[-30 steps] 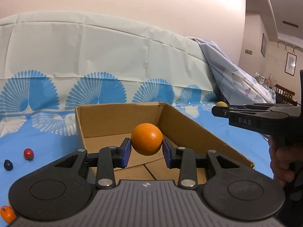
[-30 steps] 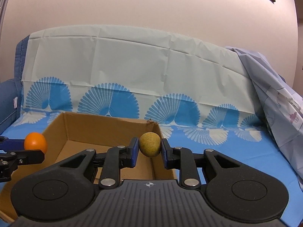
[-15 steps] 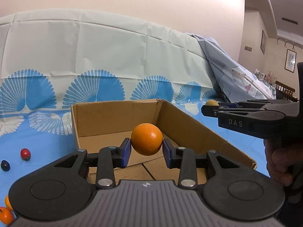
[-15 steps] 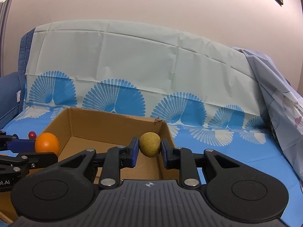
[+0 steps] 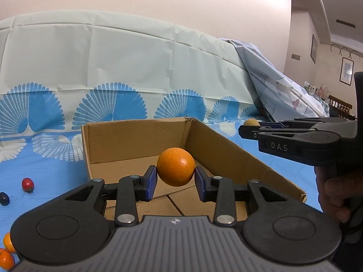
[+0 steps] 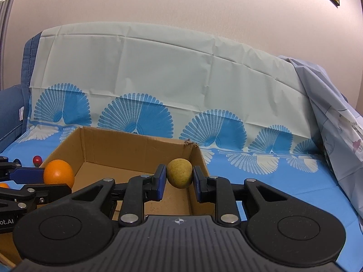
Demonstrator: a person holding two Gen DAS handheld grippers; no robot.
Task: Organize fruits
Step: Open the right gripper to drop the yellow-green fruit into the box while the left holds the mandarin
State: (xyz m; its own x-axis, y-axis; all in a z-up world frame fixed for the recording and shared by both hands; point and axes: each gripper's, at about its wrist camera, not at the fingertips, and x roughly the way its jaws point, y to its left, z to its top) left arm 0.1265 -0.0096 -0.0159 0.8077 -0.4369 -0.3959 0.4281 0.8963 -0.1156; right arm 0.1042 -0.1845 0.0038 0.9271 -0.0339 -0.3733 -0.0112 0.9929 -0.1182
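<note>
My left gripper (image 5: 175, 182) is shut on an orange (image 5: 176, 166), held in the air above the open cardboard box (image 5: 136, 140). In the right wrist view the same orange (image 6: 59, 173) shows at the left, over the box's left wall. My right gripper (image 6: 179, 182) is shut on a small yellow-green fruit (image 6: 180, 173), held over the box (image 6: 136, 149) near its right wall. From the left wrist view that fruit (image 5: 251, 122) peeks out at the tip of the right gripper, with a hand (image 5: 335, 192) on its handle.
Loose on the blue cloth left of the box lie a red cherry tomato (image 5: 27, 184), a dark blue fruit (image 5: 4, 198) and two small oranges (image 5: 6, 250). A draped sofa back (image 6: 181, 79) rises behind the box.
The right gripper with its yellow-green fruit has shifted a little to the left, closer over the box. The left gripper holds the orange in nearly the same place.
</note>
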